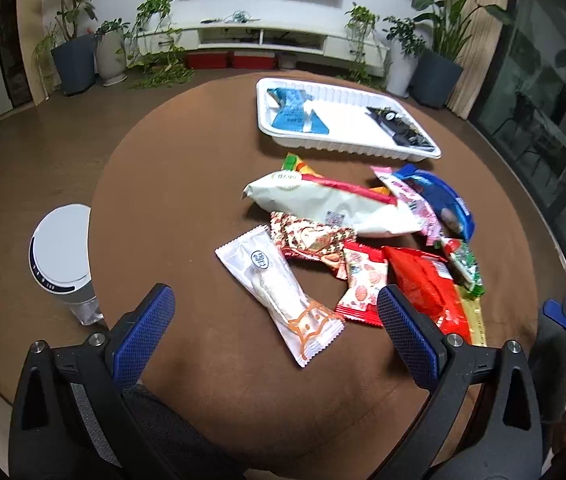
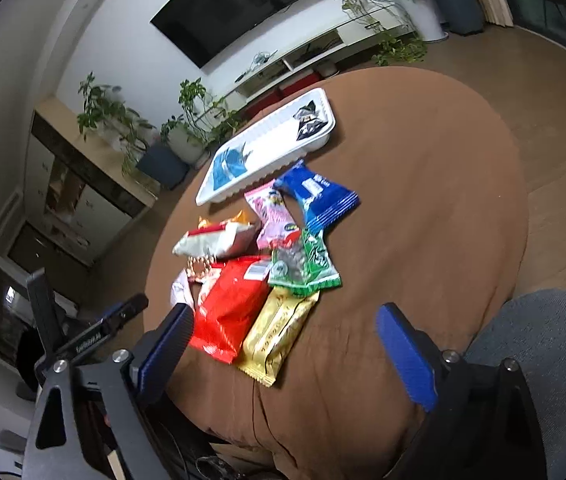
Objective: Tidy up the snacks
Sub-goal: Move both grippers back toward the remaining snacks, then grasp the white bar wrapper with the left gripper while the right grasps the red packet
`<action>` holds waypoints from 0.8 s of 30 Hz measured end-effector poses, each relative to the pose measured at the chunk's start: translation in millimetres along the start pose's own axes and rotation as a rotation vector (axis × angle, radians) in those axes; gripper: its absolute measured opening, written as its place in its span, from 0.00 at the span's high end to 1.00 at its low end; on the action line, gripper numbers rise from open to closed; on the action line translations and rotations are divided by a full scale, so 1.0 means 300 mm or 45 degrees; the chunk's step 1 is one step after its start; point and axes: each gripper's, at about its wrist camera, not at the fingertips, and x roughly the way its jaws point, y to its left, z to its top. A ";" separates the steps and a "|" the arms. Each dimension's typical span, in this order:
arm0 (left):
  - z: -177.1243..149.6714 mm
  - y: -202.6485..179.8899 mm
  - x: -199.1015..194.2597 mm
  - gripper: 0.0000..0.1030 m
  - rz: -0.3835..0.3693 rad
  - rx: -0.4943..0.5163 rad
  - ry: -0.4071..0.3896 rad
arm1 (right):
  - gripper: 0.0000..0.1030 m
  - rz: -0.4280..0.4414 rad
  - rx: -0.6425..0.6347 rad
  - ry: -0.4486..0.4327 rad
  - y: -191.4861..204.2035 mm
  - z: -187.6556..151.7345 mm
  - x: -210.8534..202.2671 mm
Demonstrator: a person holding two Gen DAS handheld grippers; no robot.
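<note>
A heap of snack packets lies on the round brown table [image 1: 187,200]. A white tray [image 1: 347,150] at the far side holds a blue packet [image 1: 295,114] and a black packet [image 1: 399,124]. My left gripper [image 1: 275,320] is open, just above the near end of a long white packet [image 1: 279,292]. A big white-and-red bag [image 1: 331,204], a red bag [image 1: 427,292] and a dark blue packet [image 1: 439,200] lie beyond. My right gripper [image 2: 283,340] is open over a gold packet [image 2: 279,332] and the red bag [image 2: 231,308]. A green packet [image 2: 303,264] lies behind them.
A white cylindrical bin [image 1: 63,256] stands on the floor left of the table. A grey chair seat [image 2: 543,356] is at the table's near right. Potted plants [image 1: 73,60] and a TV cabinet [image 1: 259,36] line the far wall.
</note>
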 end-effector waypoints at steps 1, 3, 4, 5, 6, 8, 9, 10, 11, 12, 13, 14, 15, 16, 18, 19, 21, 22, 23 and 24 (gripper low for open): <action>0.003 -0.002 0.013 0.02 0.006 -0.004 0.012 | 0.10 -0.010 -0.009 0.002 0.004 -0.004 0.002; 0.013 -0.002 0.026 0.03 0.014 -0.002 0.026 | 0.10 -0.020 -0.020 0.002 0.014 -0.005 0.005; 0.017 -0.006 0.037 0.03 0.018 0.000 0.035 | 0.10 -0.023 -0.028 0.000 0.017 -0.006 0.006; 0.021 -0.010 0.054 0.03 0.015 0.003 0.047 | 0.10 -0.028 -0.035 -0.002 0.022 -0.009 0.008; 0.024 -0.014 0.066 0.03 0.015 0.004 0.056 | 0.10 -0.033 -0.040 -0.004 0.023 -0.007 0.007; 0.028 -0.022 0.101 0.04 0.038 0.014 0.079 | 0.10 -0.036 -0.049 -0.006 0.026 -0.004 0.007; 0.029 -0.024 0.119 0.06 0.045 0.017 0.096 | 0.10 -0.039 -0.054 -0.006 0.028 -0.005 0.008; 0.030 -0.023 0.137 0.08 0.046 0.016 0.113 | 0.11 -0.040 -0.055 -0.004 0.028 -0.005 0.009; 0.031 -0.020 0.158 0.11 0.047 0.012 0.131 | 0.11 -0.041 -0.057 -0.002 0.028 -0.005 0.012; 0.031 -0.017 0.170 0.12 0.051 0.010 0.139 | 0.11 -0.040 -0.060 0.000 0.028 -0.005 0.014; 0.033 -0.014 0.186 0.13 0.062 0.011 0.151 | 0.12 -0.040 -0.064 0.000 0.028 -0.004 0.015; 0.033 -0.011 0.196 0.16 0.069 0.014 0.156 | 0.12 -0.042 -0.068 0.000 0.029 -0.002 0.017; 0.034 -0.008 0.209 0.22 0.074 0.016 0.166 | 0.13 -0.043 -0.072 0.000 0.032 -0.002 0.019; 0.034 -0.003 0.222 0.26 0.070 0.015 0.179 | 0.13 -0.042 -0.078 0.003 0.035 0.000 0.023; 0.030 0.005 0.249 0.38 0.048 0.009 0.207 | 0.13 -0.040 -0.087 0.006 0.043 -0.001 0.032; 0.027 0.006 0.259 0.40 0.040 0.012 0.216 | 0.13 -0.039 -0.097 0.008 0.050 0.000 0.038; 0.024 -0.002 0.266 0.41 0.053 0.036 0.211 | 0.14 -0.036 -0.112 0.014 0.061 -0.001 0.045; 0.025 -0.004 0.270 0.41 0.052 0.044 0.212 | 0.14 -0.034 -0.122 0.020 0.069 -0.001 0.052; 0.027 -0.003 0.272 0.45 0.046 0.049 0.212 | 0.14 -0.033 -0.129 0.024 0.076 -0.002 0.055; 0.029 -0.001 0.274 0.51 0.036 0.054 0.212 | 0.15 -0.030 -0.139 0.029 0.085 -0.003 0.061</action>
